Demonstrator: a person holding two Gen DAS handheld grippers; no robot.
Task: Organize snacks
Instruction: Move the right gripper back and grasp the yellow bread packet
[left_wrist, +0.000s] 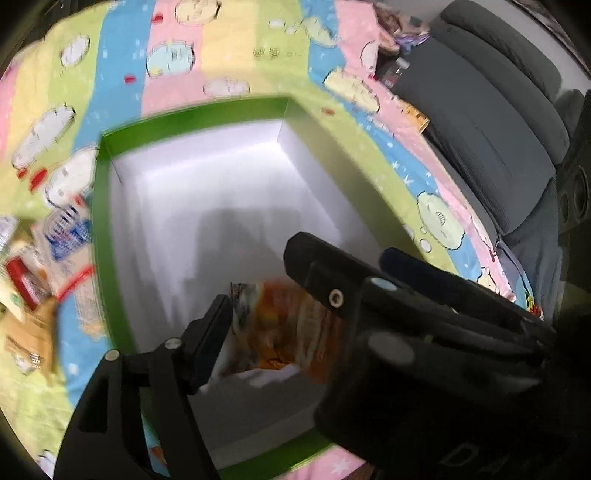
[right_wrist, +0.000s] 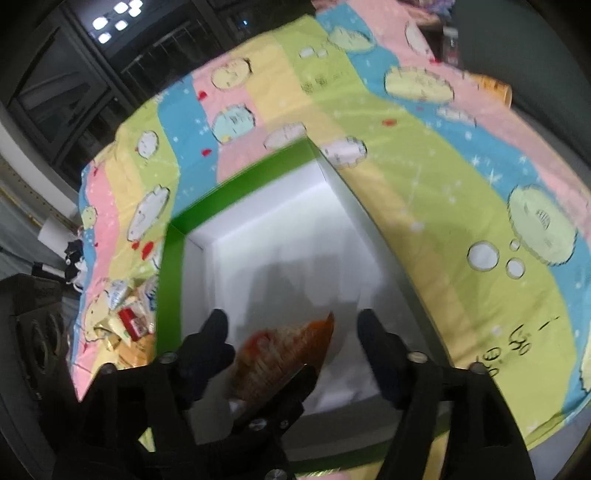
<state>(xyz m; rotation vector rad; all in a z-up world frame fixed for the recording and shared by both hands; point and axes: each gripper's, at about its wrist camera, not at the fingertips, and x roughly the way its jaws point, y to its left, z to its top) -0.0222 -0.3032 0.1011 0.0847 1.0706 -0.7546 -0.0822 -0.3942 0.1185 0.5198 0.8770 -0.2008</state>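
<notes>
A green-rimmed box (left_wrist: 110, 236) with a white inside lies on the patterned cloth; it also shows in the right wrist view (right_wrist: 170, 266). An orange snack packet (left_wrist: 288, 328) hangs over the box's near end, held between the fingers of my left gripper (left_wrist: 262, 291), which is shut on it. In the right wrist view the same packet (right_wrist: 284, 354) sits between the spread fingers of my right gripper (right_wrist: 291, 325), which is open and does not touch it. A pile of other snack packets (left_wrist: 44, 266) lies left of the box, also visible in the right wrist view (right_wrist: 125, 317).
The colourful cartoon tablecloth (left_wrist: 221, 51) covers the table. A grey sofa (left_wrist: 491, 122) stands to the right. A speaker (right_wrist: 33, 332) stands at the far left of the right wrist view. A yellow cup (right_wrist: 495, 88) lies at the cloth's far edge.
</notes>
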